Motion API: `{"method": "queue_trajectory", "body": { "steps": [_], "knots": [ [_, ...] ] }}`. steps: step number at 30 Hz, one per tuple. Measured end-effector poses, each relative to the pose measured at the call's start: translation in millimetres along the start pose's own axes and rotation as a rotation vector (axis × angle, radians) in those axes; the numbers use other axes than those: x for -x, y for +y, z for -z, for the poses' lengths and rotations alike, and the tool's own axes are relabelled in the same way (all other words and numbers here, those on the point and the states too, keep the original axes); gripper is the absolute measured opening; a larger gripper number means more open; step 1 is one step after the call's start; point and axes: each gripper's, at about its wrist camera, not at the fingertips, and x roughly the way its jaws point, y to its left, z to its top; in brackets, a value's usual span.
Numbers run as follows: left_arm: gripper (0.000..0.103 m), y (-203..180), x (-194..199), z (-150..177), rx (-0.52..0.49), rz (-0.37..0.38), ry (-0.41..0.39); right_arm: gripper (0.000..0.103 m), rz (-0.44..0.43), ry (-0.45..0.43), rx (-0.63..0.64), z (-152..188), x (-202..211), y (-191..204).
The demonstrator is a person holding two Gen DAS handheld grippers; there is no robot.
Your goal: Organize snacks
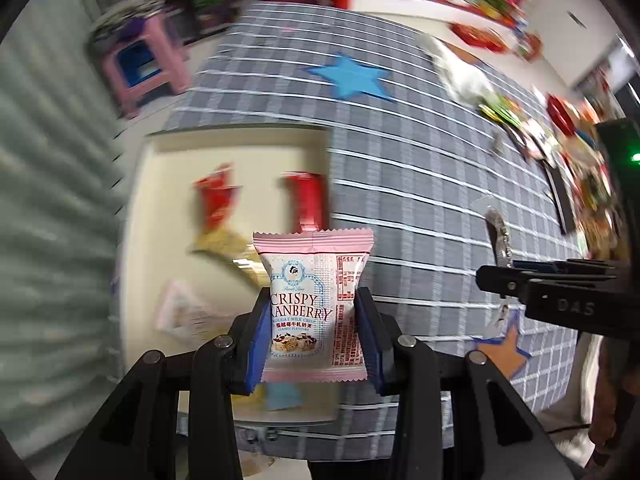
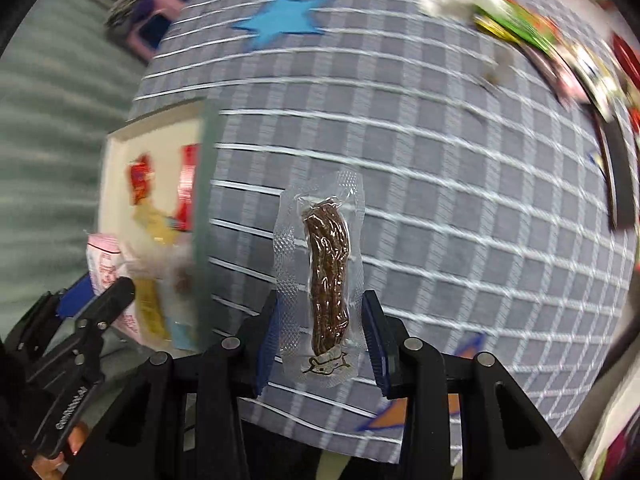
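In the left wrist view, a pink cranberry nougat packet (image 1: pixel 316 304) is clamped upright between the blue pads of the left gripper (image 1: pixel 316 320), above the edge of a cream tray (image 1: pixel 168 168) holding blurred red packets (image 1: pixel 304 200); the tray is set on a grey checked cloth (image 1: pixel 420 184).

In the right wrist view, a clear vacuum pouch of brown snack (image 2: pixel 324 280) is pinched lengthwise by the right gripper (image 2: pixel 324 344) over the cloth; a blue star (image 2: pixel 282 18) is seen beyond; the tray lies to the left.

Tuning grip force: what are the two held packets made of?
Cranberry nougat packet: likely matte printed plastic film, shown by zigzag-crimped ends. Brown snack pouch: clear glossy vacuum plastic, shown by embossed seal borders and film clinging to contents.
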Motion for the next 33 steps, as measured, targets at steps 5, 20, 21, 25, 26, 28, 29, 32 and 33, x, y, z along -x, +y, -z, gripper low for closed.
{"method": "queue_trajectory", "body": {
  "steps": [5,20,21,25,26,28,29,32,33],
  "knots": [
    [0.043,46,-6,4,0.082,-0.049,0.025,0.041,-0.020,0.010,0.112,-22,-4,59],
    [0.083,76,-13,30,0.148,-0.109,0.022,0.078,0.001,0.062,0.333,-29,-36,169],
    [0.083,76,-13,31,0.144,-0.113,0.030,0.092,0.010,0.049,0.340,-27,-35,172],
    [0.083,78,-17,32,0.155,-0.138,0.049,0.092,0.025,0.027,0.326,-25,-30,170],
    [0.083,78,-18,32,0.155,-0.145,0.050,0.092,0.028,0.026,0.320,-25,-29,169],
    [0.085,77,-17,31,0.152,-0.164,0.054,0.092,0.034,0.020,0.305,-22,-23,166],
    [0.088,77,-17,30,0.150,-0.164,0.057,0.096,0.035,0.017,0.294,-21,-22,162],
    [0.103,78,-13,29,0.163,-0.137,0.045,0.103,0.042,0.004,0.277,-16,-11,154],
    [0.103,79,-10,30,0.166,-0.126,0.034,0.103,0.060,-0.010,0.277,-14,-6,152]
  ]
}}
